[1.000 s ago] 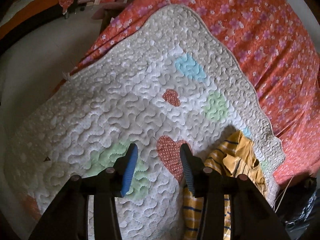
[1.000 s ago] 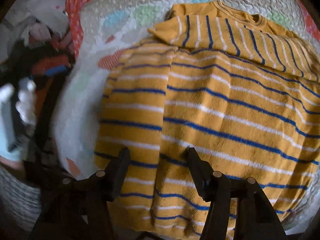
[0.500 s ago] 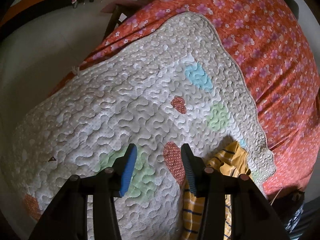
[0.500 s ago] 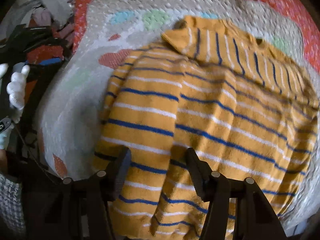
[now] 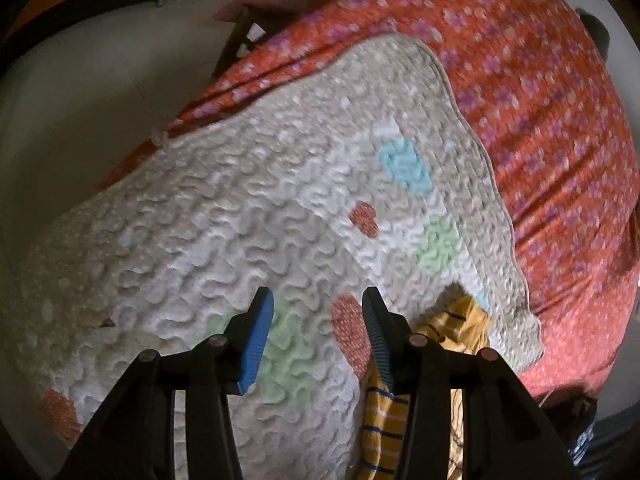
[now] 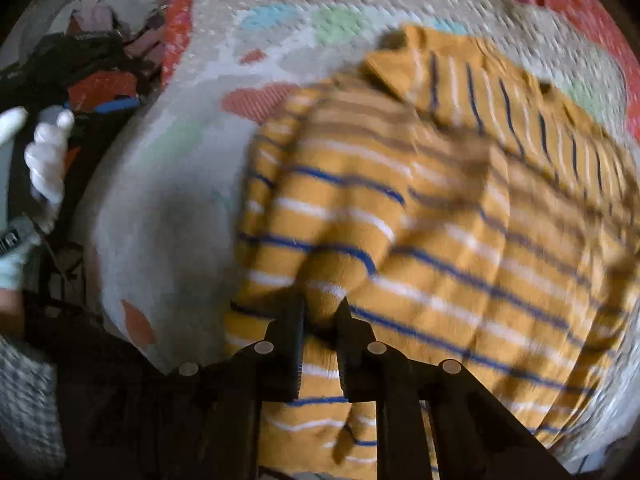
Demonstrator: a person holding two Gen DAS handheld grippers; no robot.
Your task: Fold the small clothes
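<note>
The right gripper point(image 6: 322, 308) has just been closing, and its two black fingers point(image 6: 286, 344) now pinch a raised fold of the yellow striped sweater point(image 6: 440, 240). The cloth bulges up between the jaws, so the gripper is clenched on the sweater near its lower edge. The sweater is mustard yellow with blue and white stripes. It lies on a quilted mat point(image 6: 168, 208), which is cream with pastel patches in blue, green and red. One sleeve is folded across the upper part of the body, and its stripes run crosswise to the others. The picture is blurred, so finer details of the knit cannot be told.

The left gripper point(image 5: 318, 312) is released: its jaws stand apart with blue ribbed pads point(image 5: 256, 344), and nothing is between them. It hangs over the quilted mat point(image 5: 240, 220), above a green patch and a red dotted heart. Only a crumpled edge of the sweater point(image 5: 384, 412) shows in this view, beside the right finger, at the lower right of the mat.

The mat is spread on a bed covered by a red floral bedsheet point(image 5: 540, 128). At the left edge of the right wrist view, a hand in a white glove point(image 6: 46, 160) appears, next to dark clutter. A few marks there may be letters, but no writing or brand can be read in either view.
</note>
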